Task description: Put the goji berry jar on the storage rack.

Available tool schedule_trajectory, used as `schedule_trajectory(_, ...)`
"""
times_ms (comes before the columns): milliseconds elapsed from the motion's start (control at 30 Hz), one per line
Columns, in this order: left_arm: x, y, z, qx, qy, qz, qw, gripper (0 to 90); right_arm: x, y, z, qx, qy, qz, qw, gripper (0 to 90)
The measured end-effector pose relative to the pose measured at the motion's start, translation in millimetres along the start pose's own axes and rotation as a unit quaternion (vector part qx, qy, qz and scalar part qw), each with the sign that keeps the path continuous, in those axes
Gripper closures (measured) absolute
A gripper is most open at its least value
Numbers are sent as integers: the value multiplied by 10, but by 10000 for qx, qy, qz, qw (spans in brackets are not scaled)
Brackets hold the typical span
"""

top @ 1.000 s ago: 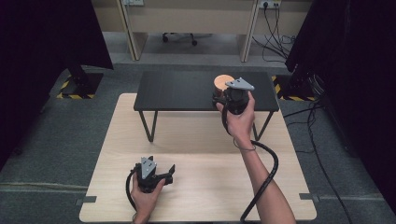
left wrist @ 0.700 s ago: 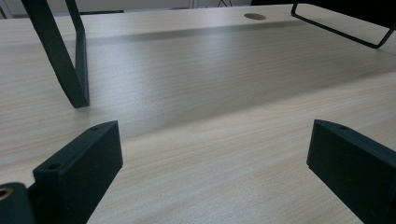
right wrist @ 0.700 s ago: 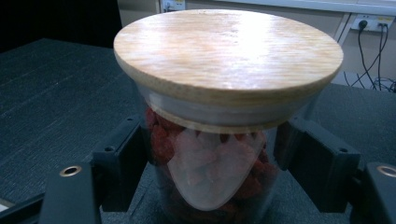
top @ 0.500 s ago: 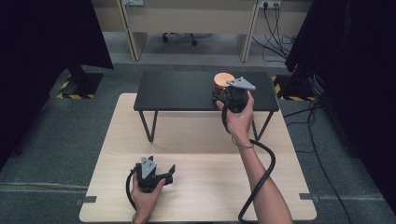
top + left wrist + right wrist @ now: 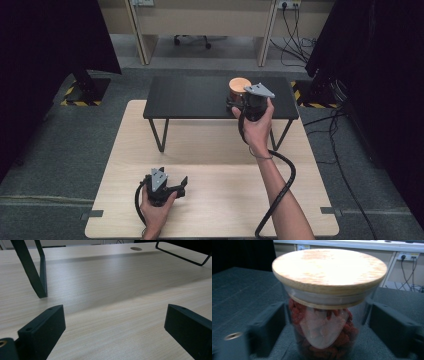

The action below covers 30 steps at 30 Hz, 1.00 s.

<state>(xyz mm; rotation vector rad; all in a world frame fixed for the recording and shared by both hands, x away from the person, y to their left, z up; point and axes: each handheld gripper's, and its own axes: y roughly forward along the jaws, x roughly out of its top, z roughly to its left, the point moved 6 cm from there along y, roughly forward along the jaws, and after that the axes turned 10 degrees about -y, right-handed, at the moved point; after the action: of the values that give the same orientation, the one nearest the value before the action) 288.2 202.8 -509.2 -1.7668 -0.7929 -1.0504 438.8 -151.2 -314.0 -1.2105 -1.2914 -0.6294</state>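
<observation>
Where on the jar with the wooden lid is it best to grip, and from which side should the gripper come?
Probably grip the glass body of the jar below the lid, coming level from the person's side. The jar stands upright, its round wall fits between the jaws, and the lid overhangs wider than the glass. The right gripper already straddles it there.

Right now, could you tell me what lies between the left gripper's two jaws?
Nothing: in the left gripper view, the open left gripper has bare light wooden tabletop between its jaws. The jar stands far off on the black table.
</observation>
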Motion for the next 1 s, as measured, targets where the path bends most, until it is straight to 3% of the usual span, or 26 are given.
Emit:
schedule_trajectory(233,0,1,-2,3,5,-1,10000,26,-43,-187,42,116,-196,-107,9997,60)
schedule_trajectory(567,0,0,-5,15,8,0,10000,27,-203,-429,28,138,-134,-213,9996,31)
schedule_trajectory(1000,0,0,-5,18,7,1,10000,27,-326,-560,-30,146,-69,-258,9995,27)
